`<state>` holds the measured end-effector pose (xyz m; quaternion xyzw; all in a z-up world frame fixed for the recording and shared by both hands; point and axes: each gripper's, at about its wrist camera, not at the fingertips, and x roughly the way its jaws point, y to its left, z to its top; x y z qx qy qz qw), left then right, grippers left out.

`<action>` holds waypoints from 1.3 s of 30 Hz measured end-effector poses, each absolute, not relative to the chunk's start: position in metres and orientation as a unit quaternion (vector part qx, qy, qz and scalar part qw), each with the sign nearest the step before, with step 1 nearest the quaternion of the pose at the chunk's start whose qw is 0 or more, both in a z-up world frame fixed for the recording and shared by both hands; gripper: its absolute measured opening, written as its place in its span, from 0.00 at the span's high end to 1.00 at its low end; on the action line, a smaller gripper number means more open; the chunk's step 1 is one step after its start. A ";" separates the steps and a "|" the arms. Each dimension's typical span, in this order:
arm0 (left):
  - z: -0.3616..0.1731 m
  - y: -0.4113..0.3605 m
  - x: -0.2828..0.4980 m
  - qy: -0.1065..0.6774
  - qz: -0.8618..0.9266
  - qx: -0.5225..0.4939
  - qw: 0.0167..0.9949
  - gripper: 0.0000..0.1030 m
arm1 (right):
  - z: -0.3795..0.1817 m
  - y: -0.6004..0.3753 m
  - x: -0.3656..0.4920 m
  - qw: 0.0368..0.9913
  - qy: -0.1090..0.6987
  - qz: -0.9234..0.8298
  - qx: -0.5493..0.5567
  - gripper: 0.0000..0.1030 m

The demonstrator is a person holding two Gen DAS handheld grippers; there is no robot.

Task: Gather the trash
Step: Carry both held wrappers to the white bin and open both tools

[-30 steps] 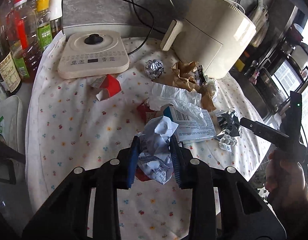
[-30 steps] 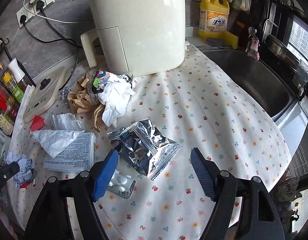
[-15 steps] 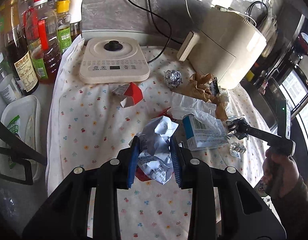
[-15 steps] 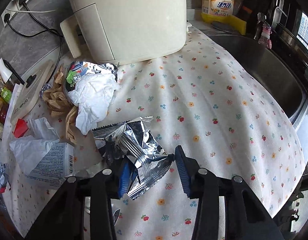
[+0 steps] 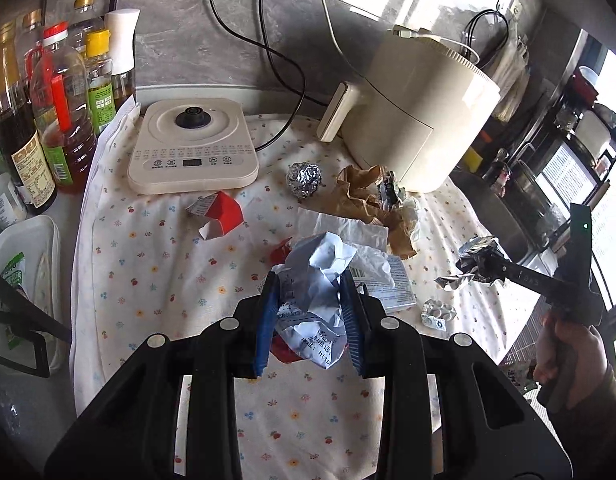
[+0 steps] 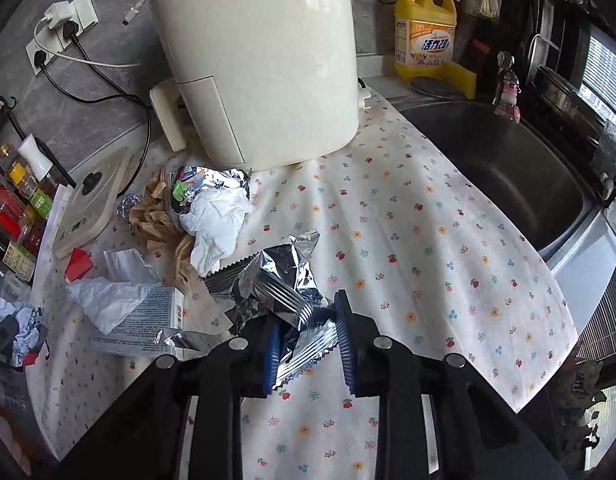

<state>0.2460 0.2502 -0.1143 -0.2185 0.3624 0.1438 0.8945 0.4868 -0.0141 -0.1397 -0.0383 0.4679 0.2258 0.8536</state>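
Trash is getting gathered two at a time: left tongs (image 5: 310,316) are pinching a crumpled paper wad (image 5: 316,280) above near table (image 6: 428,280); right tongs (image 6: 308,340) are closing on a foil wrapper (image 6: 275,284), w/ more scraps lying by the air fryer (image 6: 259,60).

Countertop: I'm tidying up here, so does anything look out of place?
Yes. Litter covers the floral cloth: a foil ball, crumpled brown paper, a torn red carton, a blister pack, all beside the air fryer.
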 end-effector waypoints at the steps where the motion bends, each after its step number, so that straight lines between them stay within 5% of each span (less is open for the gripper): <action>1: -0.113 0.246 0.246 0.362 0.144 -0.216 0.895 0.70 | -0.137 -0.019 0.484 0.854 0.466 0.228 -0.036 0.76; 20: -0.073 0.101 0.183 0.332 0.183 -0.196 0.904 0.70 | -0.083 -0.154 0.403 0.864 0.416 0.283 -0.008 0.75; 39: -0.113 -0.090 0.202 0.400 0.058 -0.158 0.901 0.70 | -0.143 -0.380 0.326 0.861 0.474 0.177 0.044 0.75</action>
